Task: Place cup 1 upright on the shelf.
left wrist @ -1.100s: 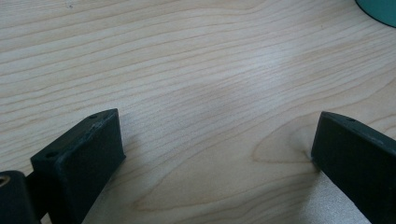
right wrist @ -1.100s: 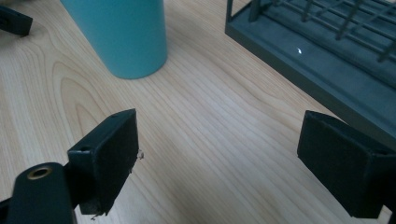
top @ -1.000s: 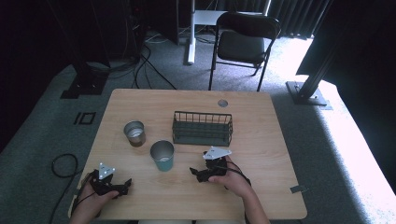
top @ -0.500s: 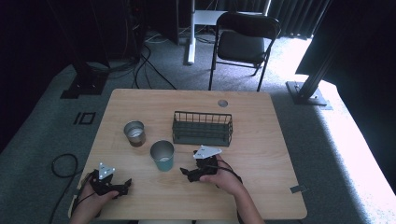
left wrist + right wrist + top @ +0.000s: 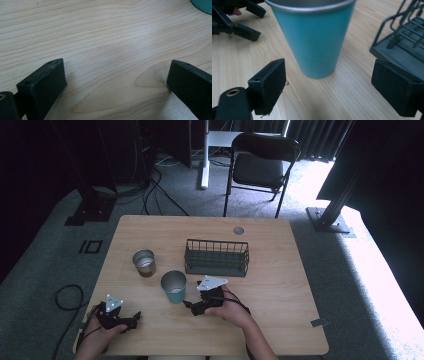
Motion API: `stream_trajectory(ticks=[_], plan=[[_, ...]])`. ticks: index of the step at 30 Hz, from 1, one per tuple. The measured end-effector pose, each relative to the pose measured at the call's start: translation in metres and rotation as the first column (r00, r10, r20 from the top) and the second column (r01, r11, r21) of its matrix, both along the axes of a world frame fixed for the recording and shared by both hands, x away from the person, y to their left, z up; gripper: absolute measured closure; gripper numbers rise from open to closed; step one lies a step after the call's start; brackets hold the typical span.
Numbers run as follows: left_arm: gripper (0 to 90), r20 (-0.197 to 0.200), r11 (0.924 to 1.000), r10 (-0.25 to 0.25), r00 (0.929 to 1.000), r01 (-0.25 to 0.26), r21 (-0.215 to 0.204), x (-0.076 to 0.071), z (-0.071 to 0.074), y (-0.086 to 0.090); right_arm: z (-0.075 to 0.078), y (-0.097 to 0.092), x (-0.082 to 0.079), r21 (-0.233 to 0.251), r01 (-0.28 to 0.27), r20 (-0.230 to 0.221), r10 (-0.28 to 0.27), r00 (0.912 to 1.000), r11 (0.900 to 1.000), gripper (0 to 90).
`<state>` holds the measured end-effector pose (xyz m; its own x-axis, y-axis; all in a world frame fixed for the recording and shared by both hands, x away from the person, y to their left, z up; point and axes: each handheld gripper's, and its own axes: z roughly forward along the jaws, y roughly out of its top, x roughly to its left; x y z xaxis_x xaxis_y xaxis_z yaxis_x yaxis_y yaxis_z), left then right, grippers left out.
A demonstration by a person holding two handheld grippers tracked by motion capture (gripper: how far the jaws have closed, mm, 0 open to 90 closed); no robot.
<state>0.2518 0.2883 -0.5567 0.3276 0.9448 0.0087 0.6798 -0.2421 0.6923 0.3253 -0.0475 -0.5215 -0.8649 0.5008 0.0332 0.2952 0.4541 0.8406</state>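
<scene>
- On the worktop, the wire basket stands at the middle.
- One cup stands left of the basket.
- Another cup stands nearer, just left of the right gripper.
- The left gripper rests at the near left.

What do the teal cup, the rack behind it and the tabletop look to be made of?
Teal cup: likely metal, with a matte teal coating outside and a bare rolled silvery rim.
Rack: thin dark wire bars on a flat dark base, probably coated steel; finish matte.
Tabletop: pale wood grain with a knot, smooth; solid wood or laminate cannot be told.
</scene>
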Motion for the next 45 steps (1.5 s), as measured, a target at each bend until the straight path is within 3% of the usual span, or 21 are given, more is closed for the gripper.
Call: stream_trajectory(ticks=[15,33,45], plan=[[2.8,0.0,1.0,0.0,1.0,0.0,0.0,0.0,0.0,0.0,0.006,0.019,0.006,0.016,-0.032,0.029,0.031,0.9991,0.9994,12.3],[2.8,0.0,1.0,-0.001,1.0,0.001,0.002,0.0,0.0,0.0,0.012,0.036,0.013,0.079,-0.044,0.05,0.04,0.998,0.9959,11.8],[2.8,0.001,1.0,0.0,1.0,0.0,0.0,0.0,0.0,0.0,0.01,0.047,0.015,0.088,-0.042,0.071,0.036,0.9969,0.9953,11.8]])
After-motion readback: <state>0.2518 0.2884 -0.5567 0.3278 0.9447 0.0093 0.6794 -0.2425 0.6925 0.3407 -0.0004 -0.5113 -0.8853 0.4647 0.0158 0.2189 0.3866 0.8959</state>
